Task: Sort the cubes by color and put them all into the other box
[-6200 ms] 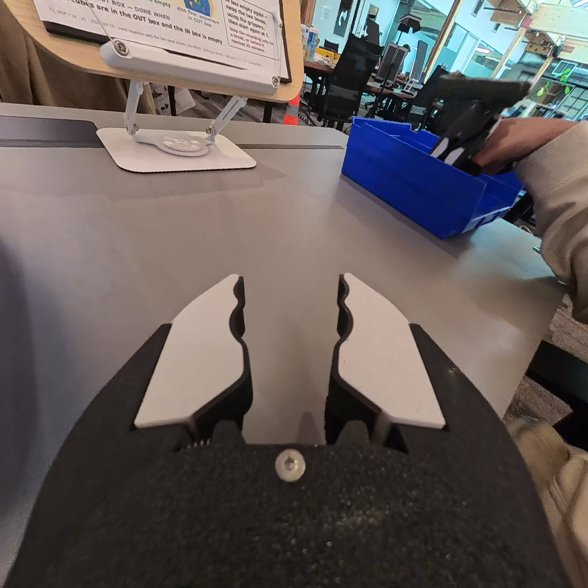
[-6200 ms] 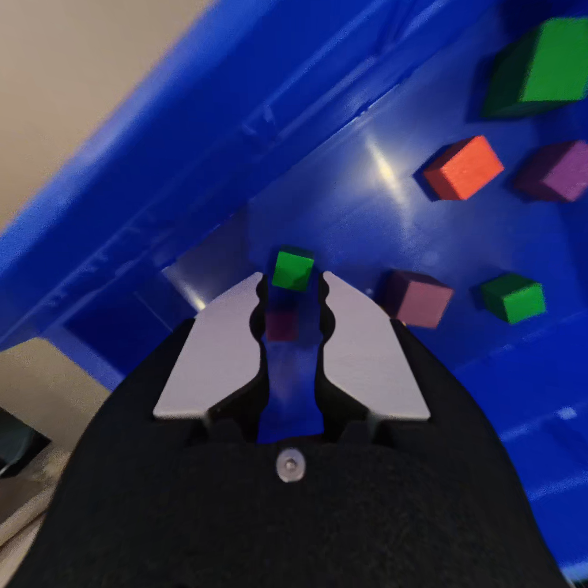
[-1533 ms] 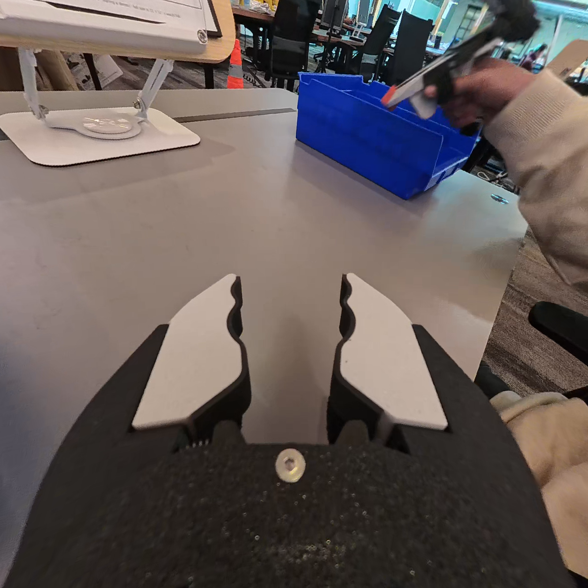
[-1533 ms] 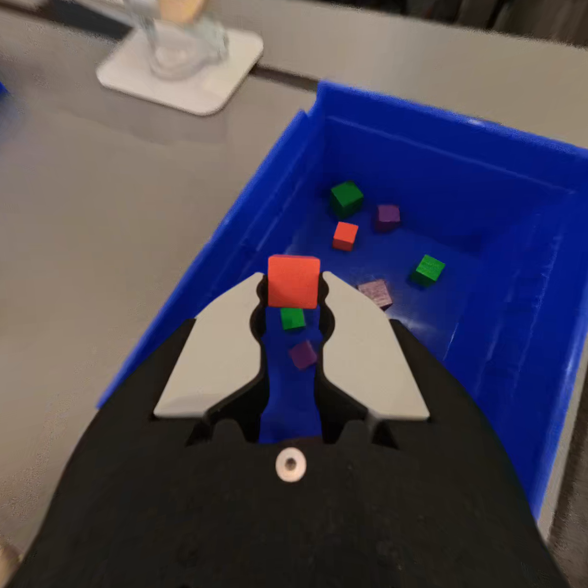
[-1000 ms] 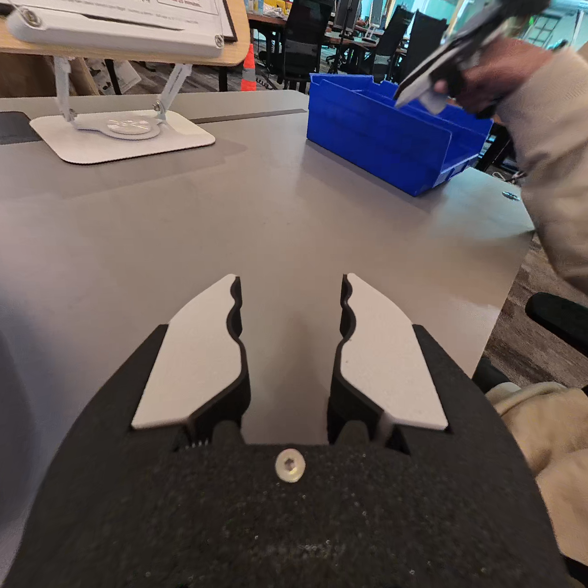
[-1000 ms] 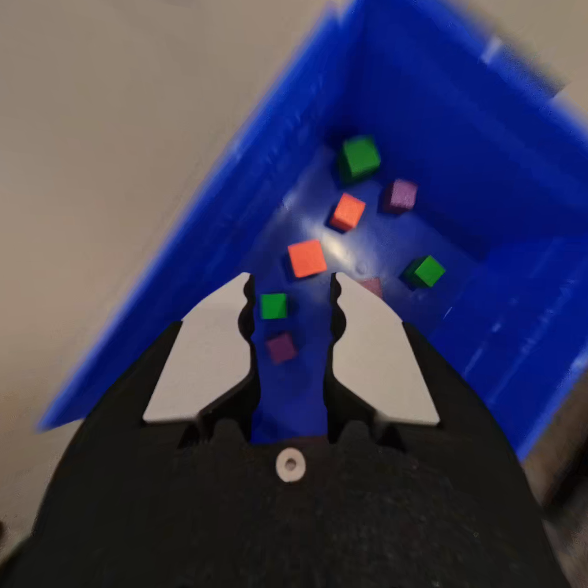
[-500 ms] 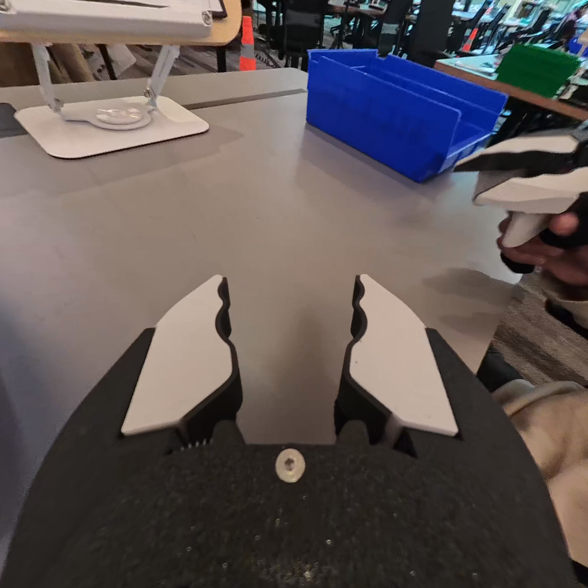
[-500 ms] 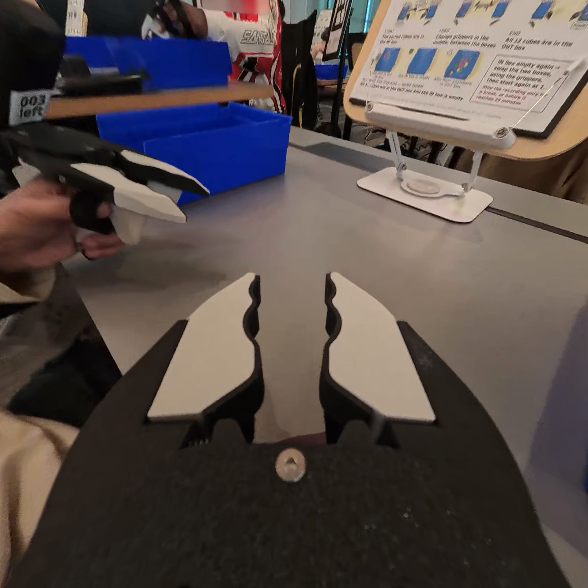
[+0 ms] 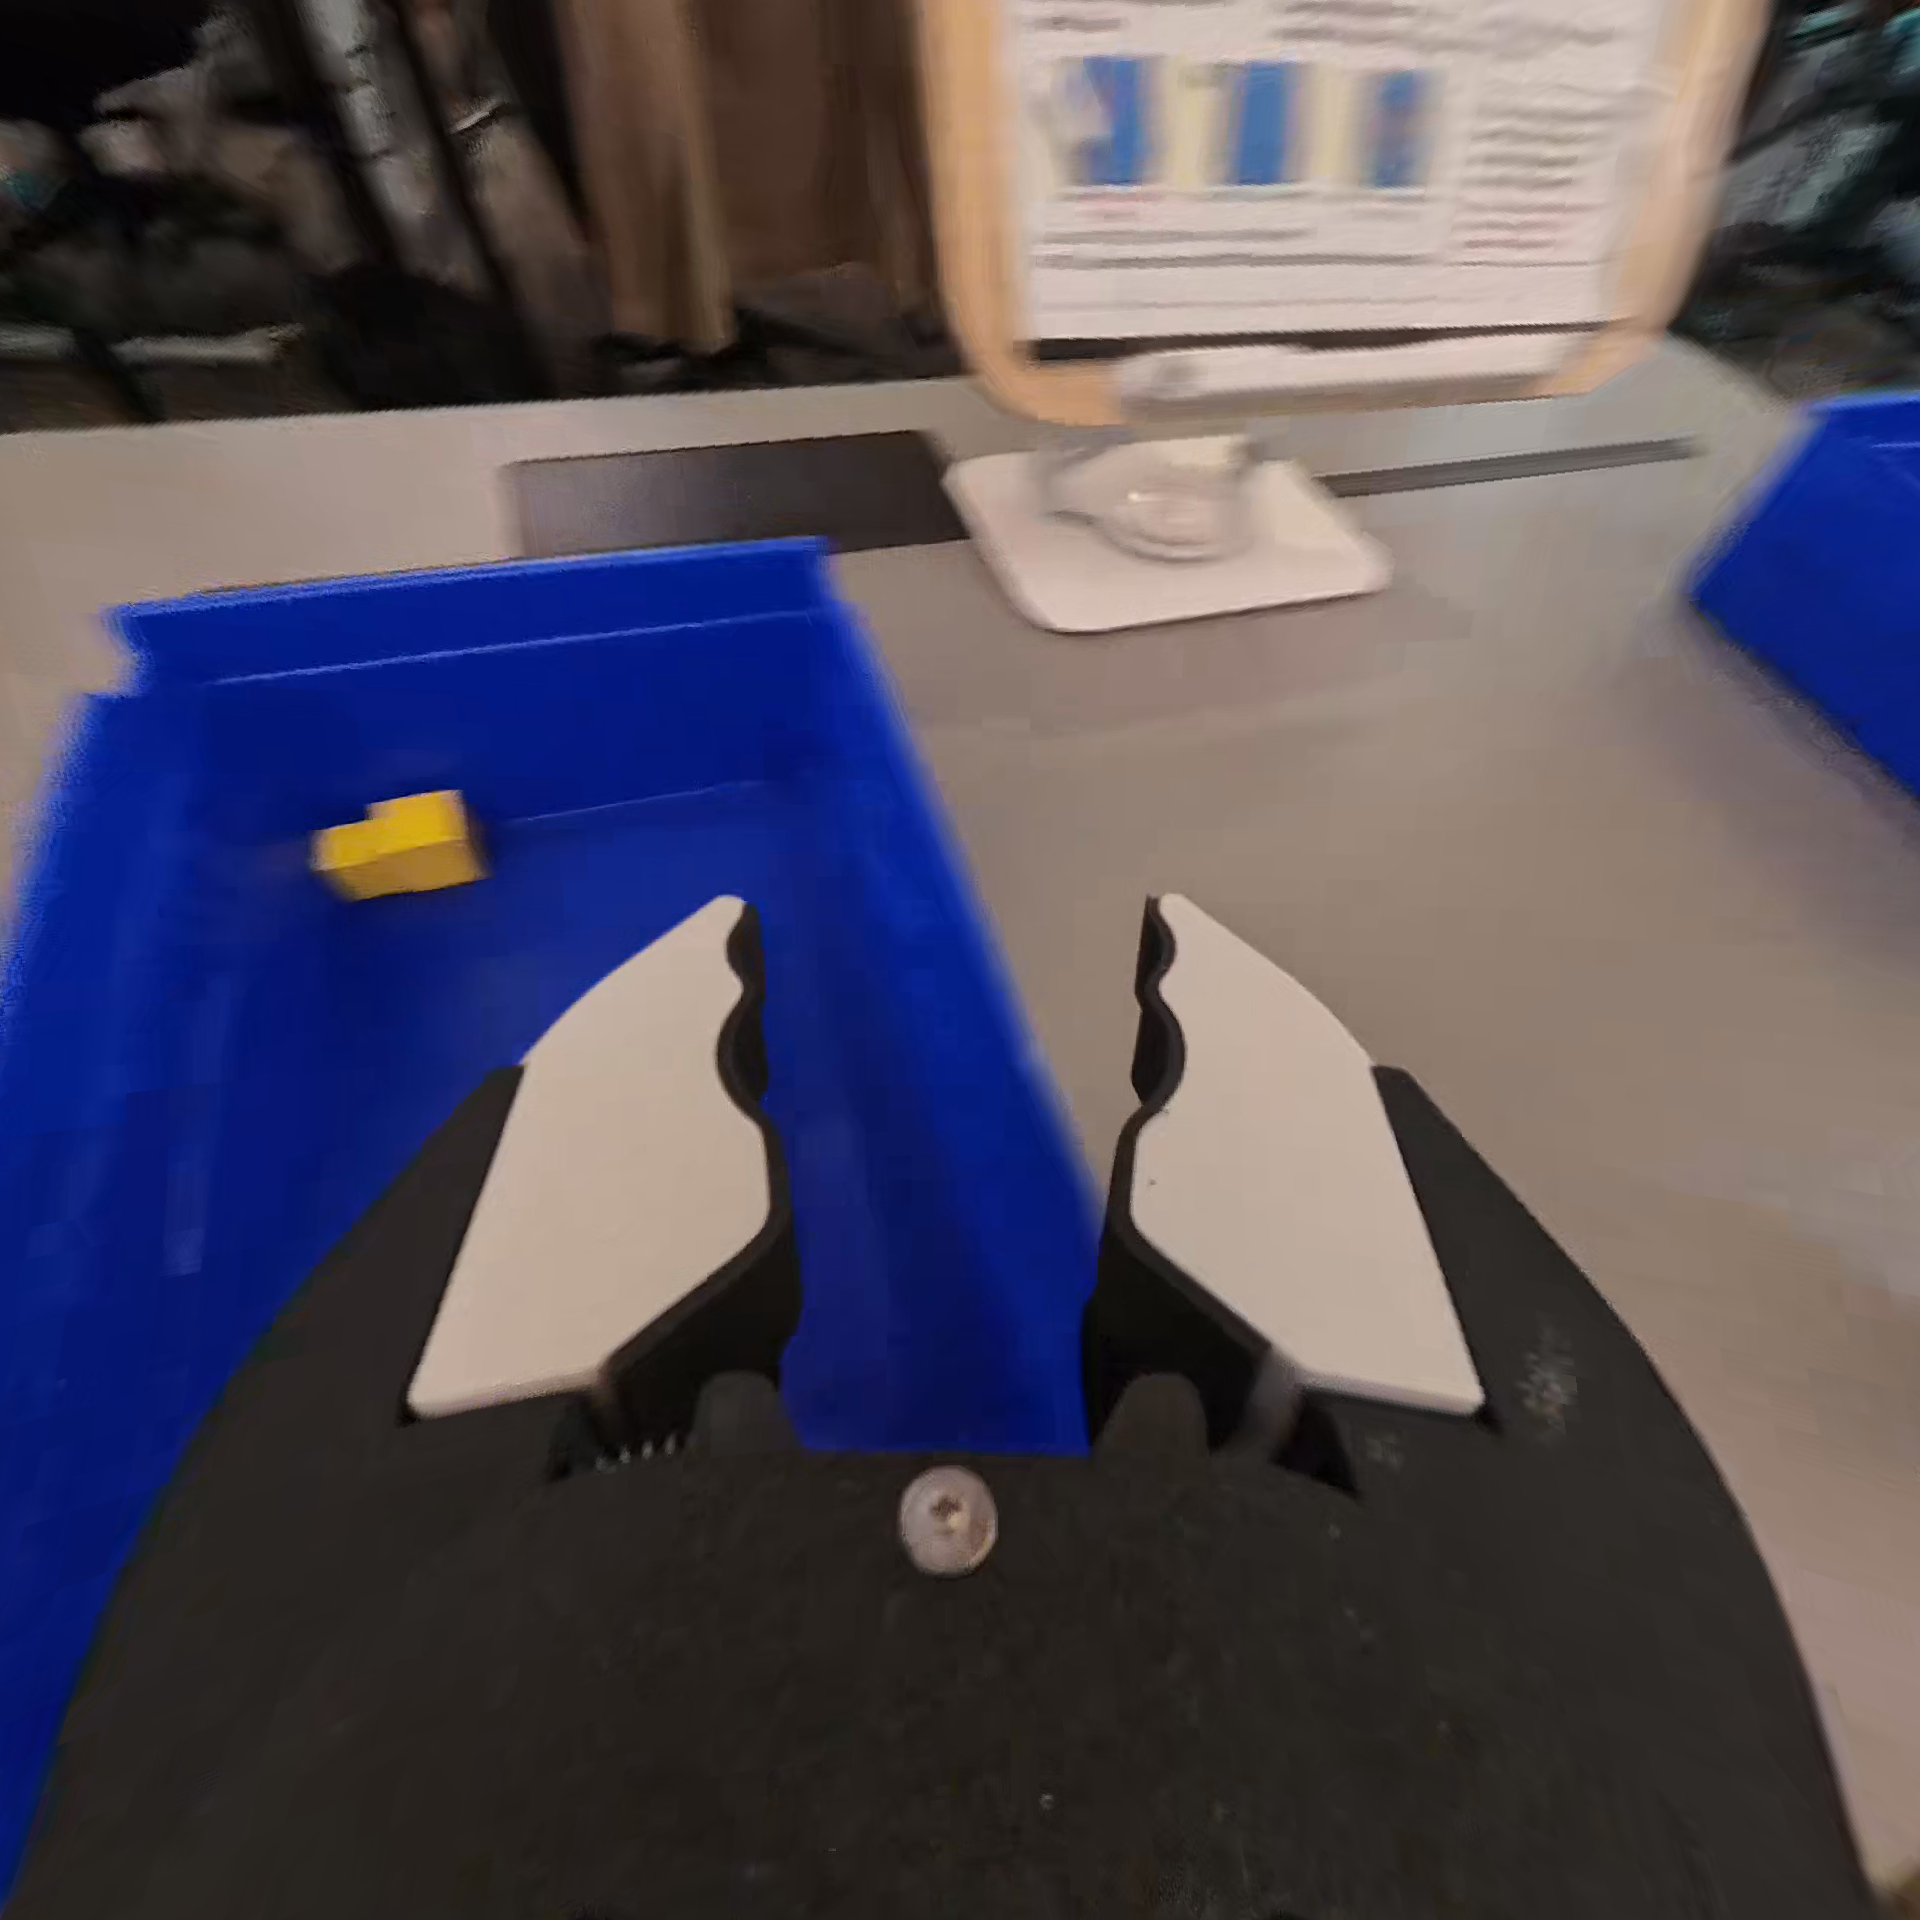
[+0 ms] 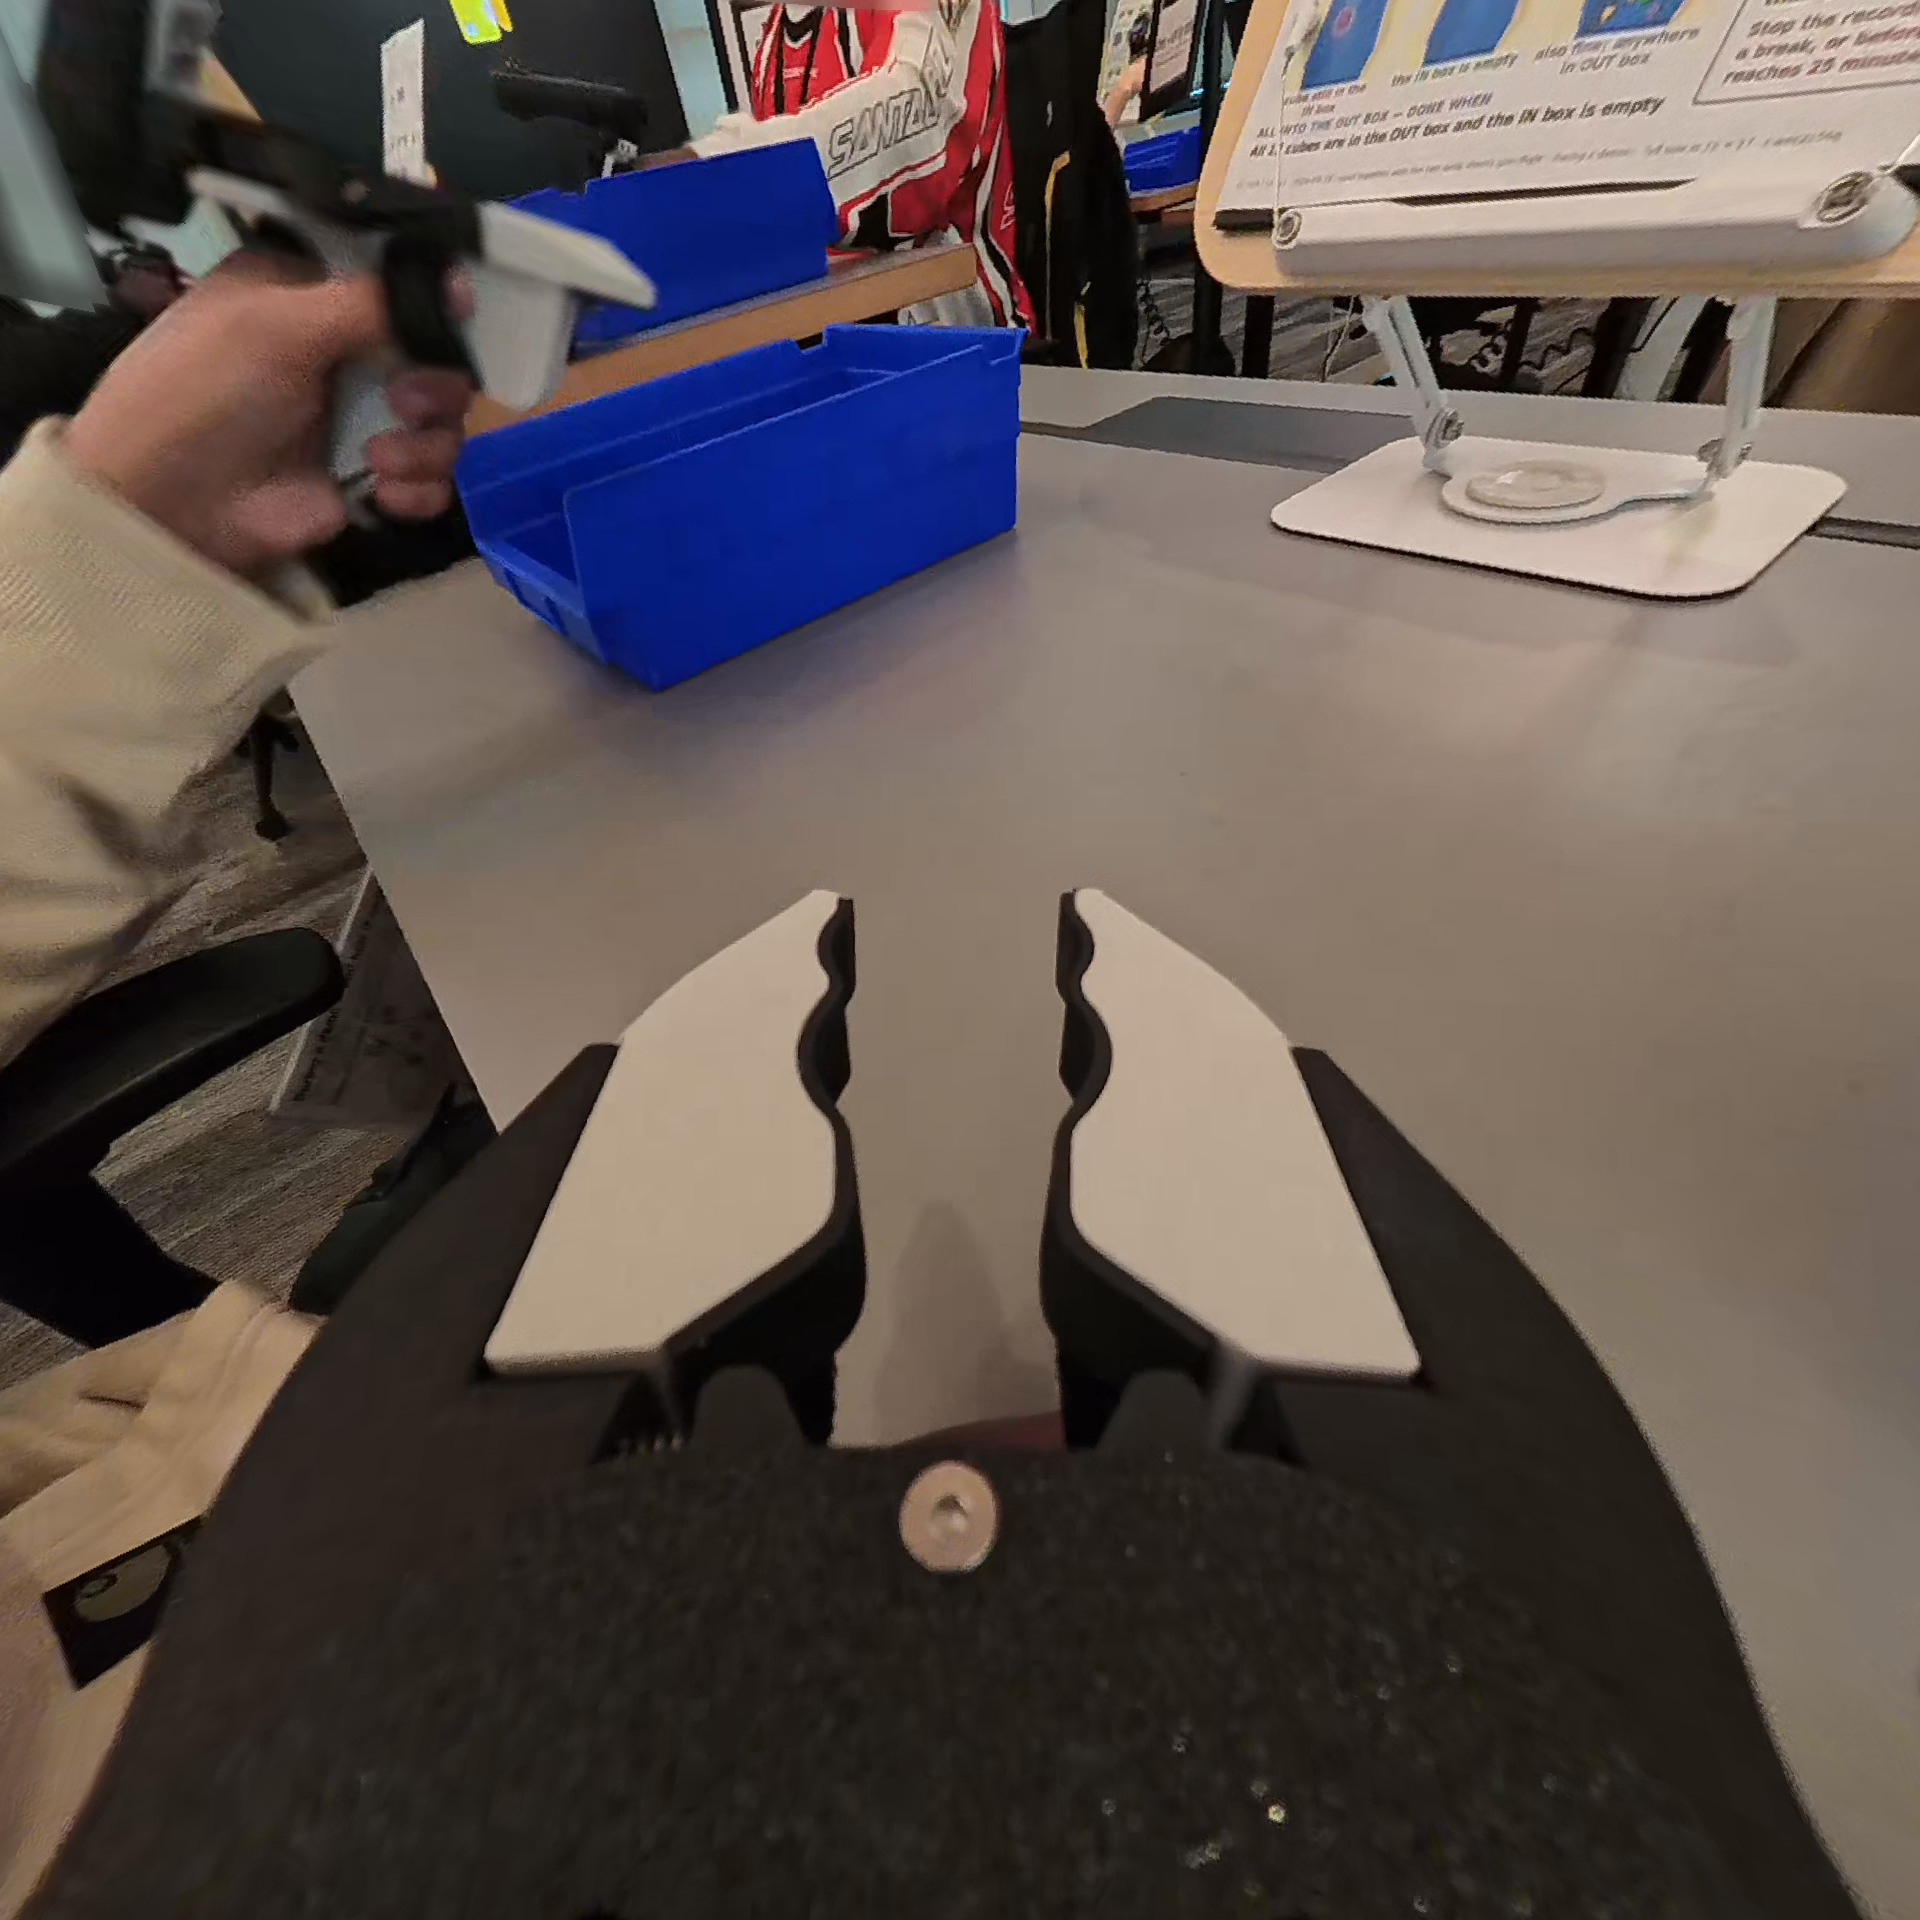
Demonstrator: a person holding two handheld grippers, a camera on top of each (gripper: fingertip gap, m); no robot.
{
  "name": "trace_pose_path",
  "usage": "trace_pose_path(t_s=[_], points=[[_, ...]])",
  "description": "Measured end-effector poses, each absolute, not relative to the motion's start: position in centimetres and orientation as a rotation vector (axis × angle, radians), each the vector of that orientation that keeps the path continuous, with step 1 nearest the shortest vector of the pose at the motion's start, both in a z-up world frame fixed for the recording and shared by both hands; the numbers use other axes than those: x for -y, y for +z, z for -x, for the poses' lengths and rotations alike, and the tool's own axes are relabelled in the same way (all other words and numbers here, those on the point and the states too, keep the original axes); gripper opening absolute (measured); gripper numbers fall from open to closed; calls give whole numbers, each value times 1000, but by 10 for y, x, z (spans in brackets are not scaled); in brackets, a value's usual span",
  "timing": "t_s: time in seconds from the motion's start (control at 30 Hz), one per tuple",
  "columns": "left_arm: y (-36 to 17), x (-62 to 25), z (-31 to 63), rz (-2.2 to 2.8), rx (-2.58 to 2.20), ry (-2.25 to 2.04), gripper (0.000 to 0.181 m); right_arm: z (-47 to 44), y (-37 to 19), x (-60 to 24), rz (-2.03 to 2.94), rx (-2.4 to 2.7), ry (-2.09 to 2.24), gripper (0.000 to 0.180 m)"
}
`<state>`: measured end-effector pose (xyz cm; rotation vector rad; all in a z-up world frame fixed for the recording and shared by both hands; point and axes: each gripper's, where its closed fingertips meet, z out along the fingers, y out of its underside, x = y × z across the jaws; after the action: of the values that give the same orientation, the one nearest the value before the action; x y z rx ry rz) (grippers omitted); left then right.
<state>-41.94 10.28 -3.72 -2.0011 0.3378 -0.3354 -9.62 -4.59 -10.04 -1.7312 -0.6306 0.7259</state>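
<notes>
Left gripper (image 9: pixel 945 914) is above the near end of a blue box (image 9: pixel 852 727), jaws spread wide with nothing between them. It's straddling the box's right wall, one finger over the inside, the other over the grey table (image 9: pixel 1455 883). Only cubes I can see in there are yellow cubes (image 9: pixel 400 857) up in the far left corner, pretty blurry, looks like two touching. A second blue box (image 9: pixel 1829 582) pokes in at the right edge, well apart. A paper stand (image 9: pixel 1174 540) sits behind, between the boxes.

Right gripper (image 10: pixel 956 914) hangs over bare table, jaws apart, empty. In its view a hand (image 10: pixel 239 416) holds the left gripper over the first box
</notes>
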Motion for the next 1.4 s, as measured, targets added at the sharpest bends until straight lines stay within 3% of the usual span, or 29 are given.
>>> trace_pose_path(t_s=[0.27,0.53,0.6,0.63,0.67,0.9,1.17,1.4], points=[[-124,-256,534,2332,-72,20,64,108,-104,47,1727,722,705,34],[-164,-284,554,2429,-69,163,67,100,-110,48,1745,714,706,33],[-172,-282,556,2450,-73,196,54,98,-111,47,1755,698,724,33],[-171,-281,560,2438,-71,248,28,97,-112,46,1761,690,736,32],[-170,-280,559,2442,-88,255,26,96,-111,46,1763,682,753,32],[-148,-259,543,2388,-95,36,25,94,-105,47,1751,663,772,32],[-5,-170,485,1752,-314,-53,25,89,-103,43,1753,643,742,31],[-21,-92,464,1650,-334,-48,25,91,-107,42,1772,631,744,31]])
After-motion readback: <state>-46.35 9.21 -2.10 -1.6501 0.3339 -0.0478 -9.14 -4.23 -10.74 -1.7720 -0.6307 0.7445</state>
